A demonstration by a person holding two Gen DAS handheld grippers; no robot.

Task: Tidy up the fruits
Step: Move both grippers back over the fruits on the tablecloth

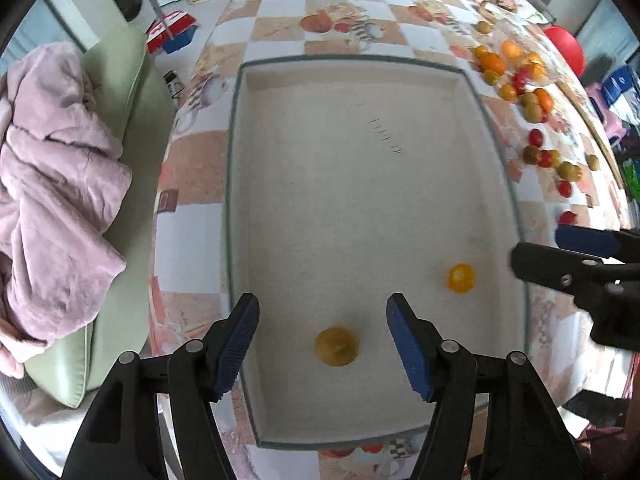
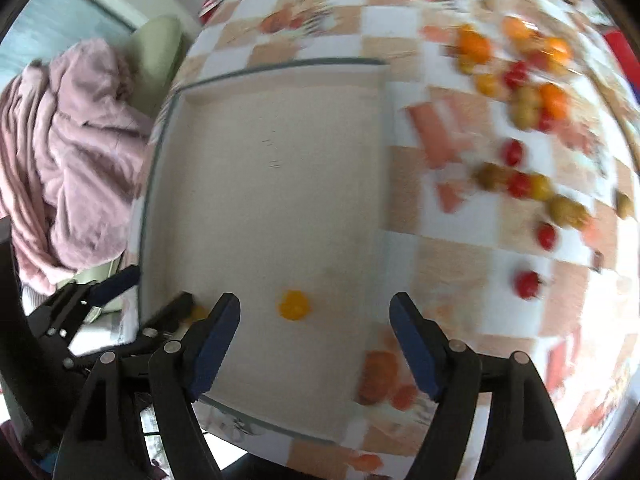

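A shallow cream tray (image 1: 360, 68) with a greenish rim lies on the checked tablecloth; it also shows in the right wrist view (image 2: 168, 112). Two small yellow fruits lie in it: one (image 1: 336, 347) between the fingers of my open, empty left gripper (image 1: 322, 346), the other (image 1: 461, 277) further right, also in the right wrist view (image 2: 294, 305). My right gripper (image 2: 316, 344) is open and empty above the tray's near right edge; it shows at the right of the left wrist view (image 1: 576, 254). Several loose red, orange and green fruits (image 1: 532, 100) lie right of the tray.
A pink blanket (image 1: 52, 184) lies on a green cushion (image 1: 120, 92) left of the table. Red and blue items (image 1: 172, 36) stand on the floor beyond. A red ball (image 1: 566, 48) sits at the far right. The right wrist view is motion-blurred.
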